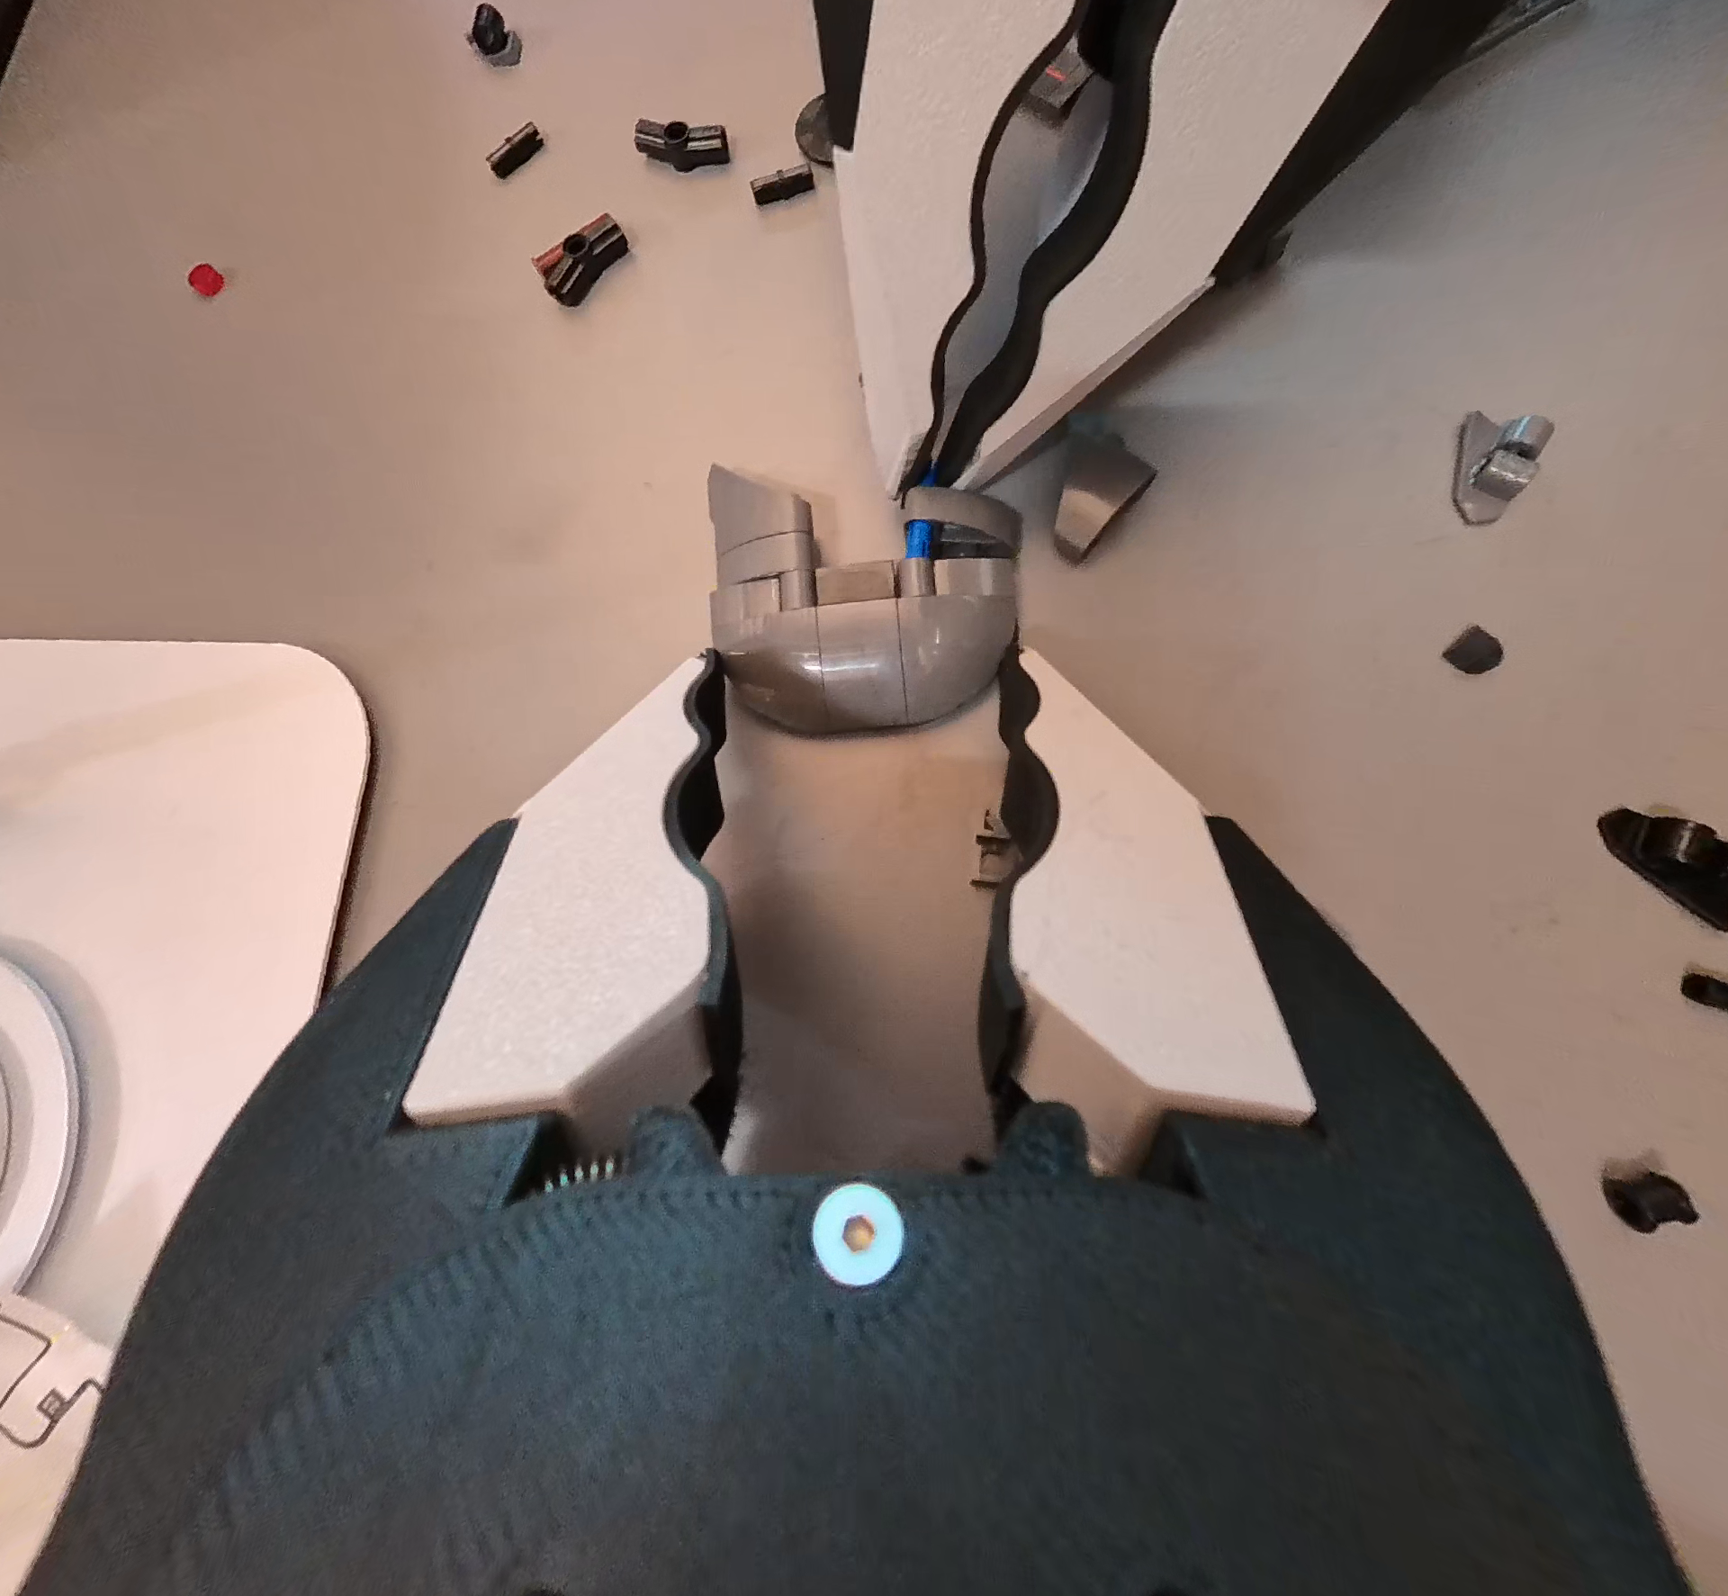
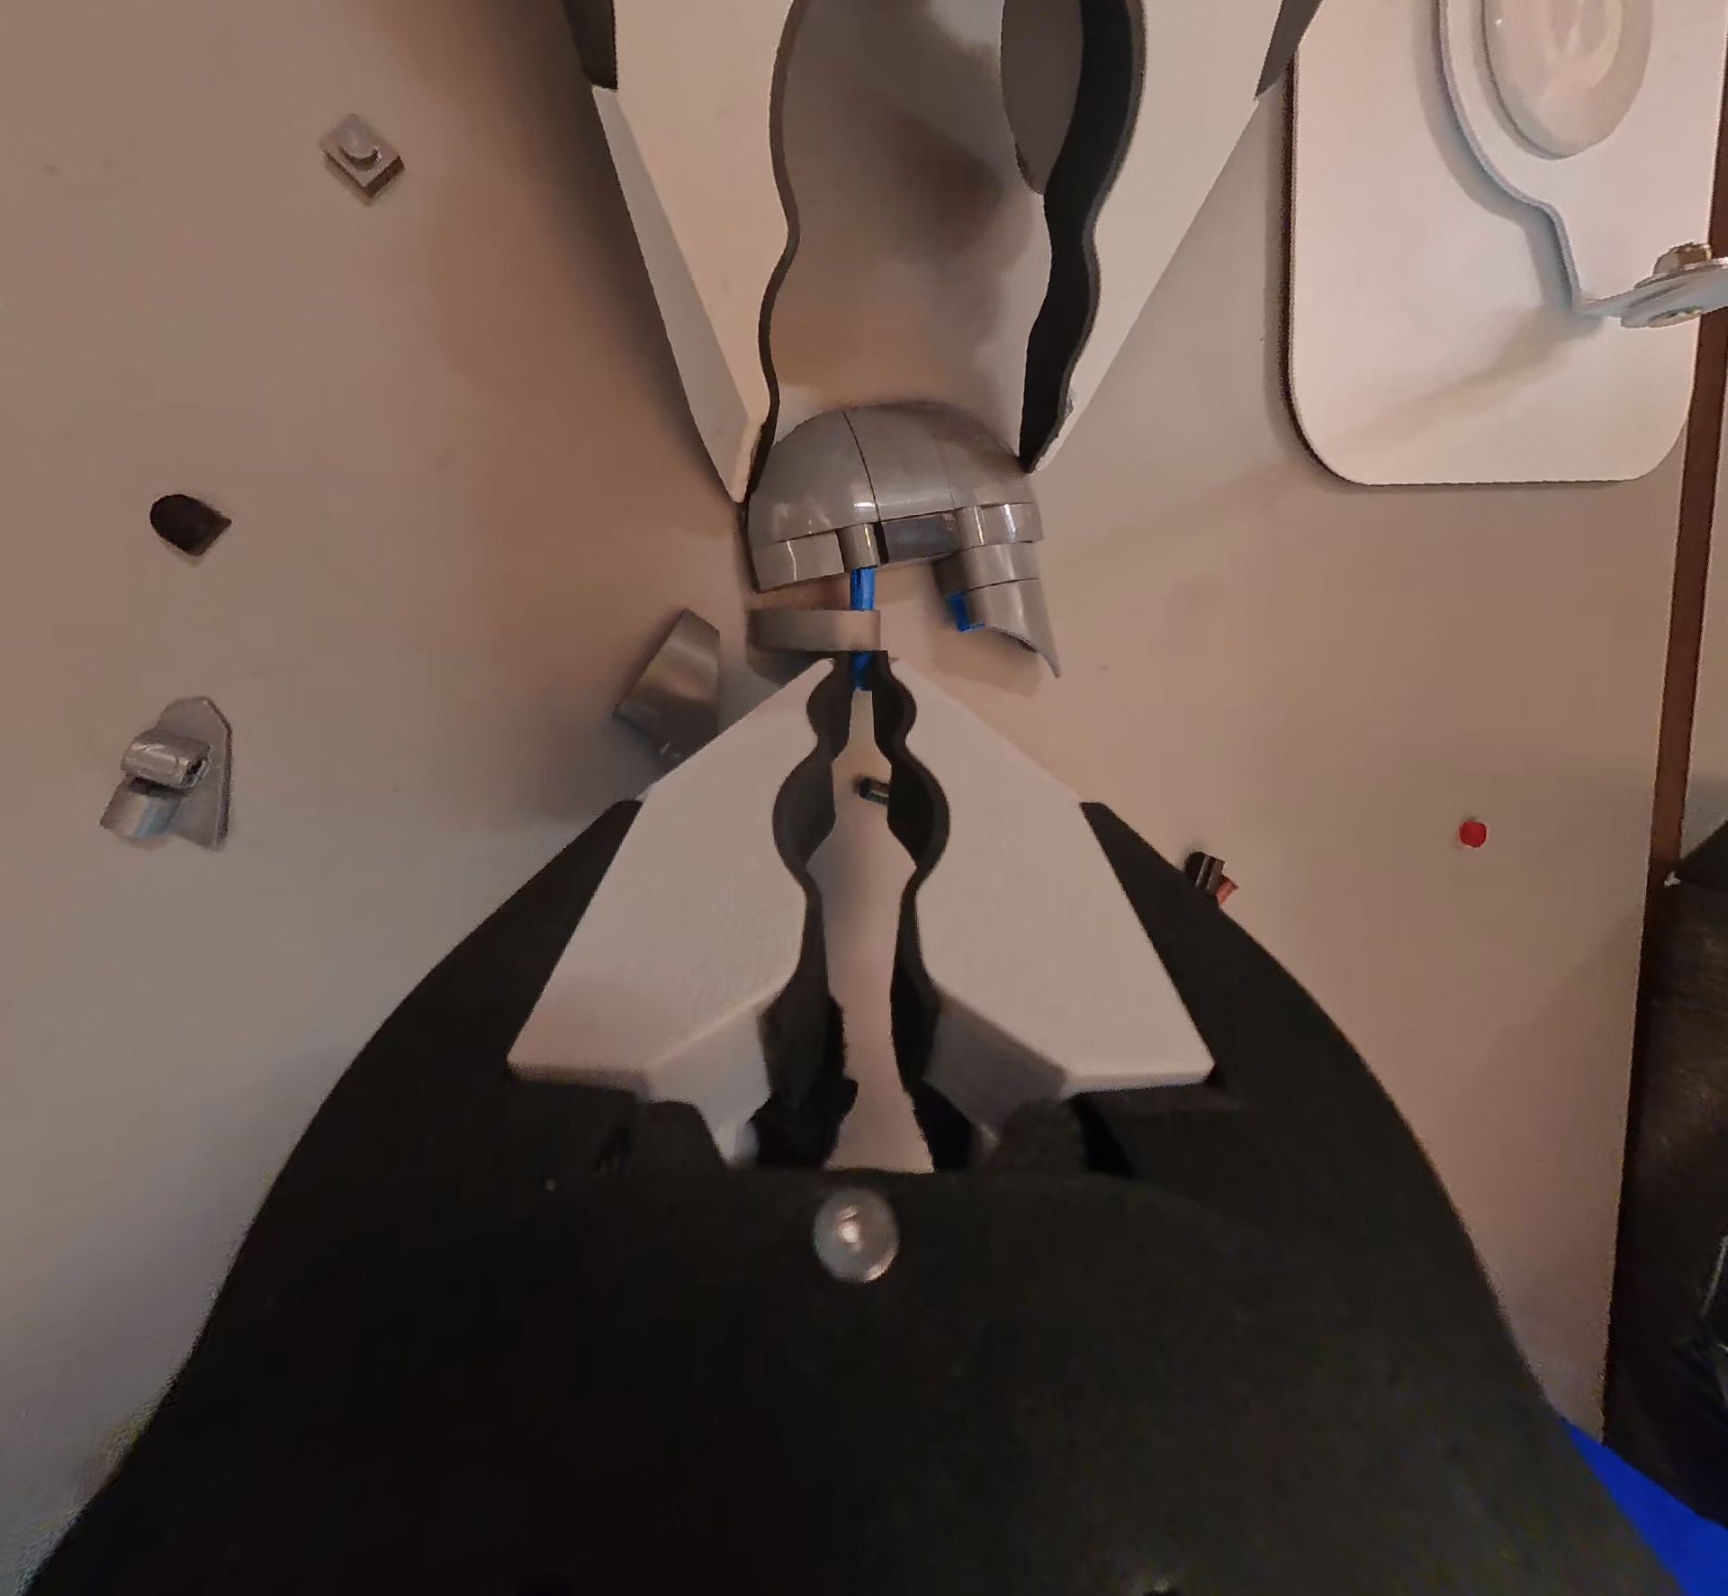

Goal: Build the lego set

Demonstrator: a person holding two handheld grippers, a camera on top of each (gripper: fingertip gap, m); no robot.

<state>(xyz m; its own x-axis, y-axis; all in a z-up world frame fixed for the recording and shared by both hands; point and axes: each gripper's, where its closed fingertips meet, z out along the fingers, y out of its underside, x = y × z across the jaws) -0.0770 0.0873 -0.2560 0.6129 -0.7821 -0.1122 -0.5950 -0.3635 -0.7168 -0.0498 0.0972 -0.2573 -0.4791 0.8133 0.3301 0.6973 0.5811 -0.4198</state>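
In the left wrist view, the left gripper [image 1: 860, 672] clamped the rounded grey dome of a small lego assembly [image 1: 860, 644] between its fingertips, above the beige table [image 1: 468, 429]. The right gripper [image 1: 926, 480] reached in from the top, its tips nearly together on a blue pin [image 1: 918, 532] standing from the assembly beside a curved grey piece. Only this view showed the scatter of black connector pieces [image 1: 678, 141] at upper left and more dark pieces along the right edge. A red stud [image 1: 204, 279] lay well apart on the left, and a white card [image 1: 187, 803] sat at the left edge.

In the right wrist view, the right gripper [image 2: 862, 674] was narrow, pinching the blue pin [image 2: 860, 667] just below a grey curved ring. The lego assembly [image 2: 888, 513] sat opposite, held at its dome by the left gripper [image 2: 888, 447]. This view alone revealed a second blue pin [image 2: 958, 611] under the assembly's stepped grey side, a grey single-stud plate [image 2: 363, 156], and a silver hinged piece [image 2: 173, 775] at left. A silver curved slope [image 2: 678, 681] lay near the fingertips.
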